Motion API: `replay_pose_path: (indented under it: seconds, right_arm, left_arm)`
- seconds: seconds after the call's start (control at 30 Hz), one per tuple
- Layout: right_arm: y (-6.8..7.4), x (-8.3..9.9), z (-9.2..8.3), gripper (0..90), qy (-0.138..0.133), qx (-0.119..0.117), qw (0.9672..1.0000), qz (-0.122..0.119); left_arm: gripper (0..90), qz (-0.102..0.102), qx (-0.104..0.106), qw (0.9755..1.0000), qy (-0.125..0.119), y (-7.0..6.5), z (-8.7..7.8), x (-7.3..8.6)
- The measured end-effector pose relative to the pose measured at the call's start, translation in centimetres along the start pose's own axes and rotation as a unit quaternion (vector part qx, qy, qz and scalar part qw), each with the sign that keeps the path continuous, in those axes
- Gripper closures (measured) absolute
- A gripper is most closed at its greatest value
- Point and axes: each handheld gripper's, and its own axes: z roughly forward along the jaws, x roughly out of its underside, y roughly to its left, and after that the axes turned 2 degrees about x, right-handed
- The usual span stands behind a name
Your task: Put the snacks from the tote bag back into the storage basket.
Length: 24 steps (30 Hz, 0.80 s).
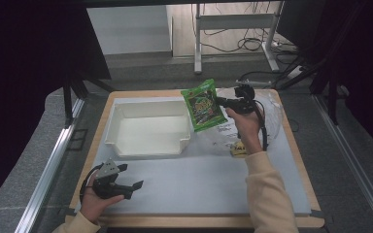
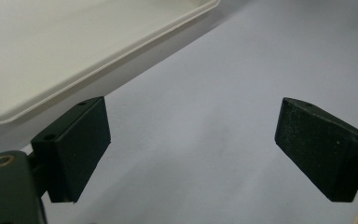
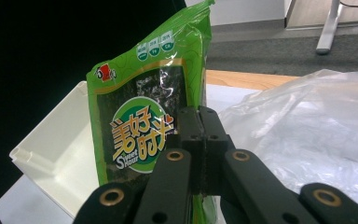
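Low at the table's near left corner, the left gripper rests in the person's hand with its jaws spread wide over bare grey mat, nothing between them. Further right and back, the white tray lies by the far left corner. Past its far right corner, the right gripper is clenched on the green packet, holding it upright in the air, with clear plastic crumpled beside it.

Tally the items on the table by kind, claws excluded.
Green snack packet: 1
White bin: 1
Clear plastic bag: 1
Small yellow item, partly hidden: 1
Total: 4
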Motion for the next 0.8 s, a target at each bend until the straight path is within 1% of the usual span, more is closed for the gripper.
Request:
replay_pose_path:
  seconds: [0.27, 0.8]
  right_arm:
    - [0.8, -0.1, 0.3, 90.0, 0.000, -0.010, 0.9999, -0.010]
    - [2.0, 0.1, 1.7, 90.0, 0.005, -0.024, 0.9996, -0.010]
  left_arm:
    - [10.4, 0.001, 0.000, 1.0000, 0.002, 0.0, 0.1, 0.0]
    - [10.4, 0.004, 0.003, 1.0000, 0.003, 0.1, 0.0, 0.0]
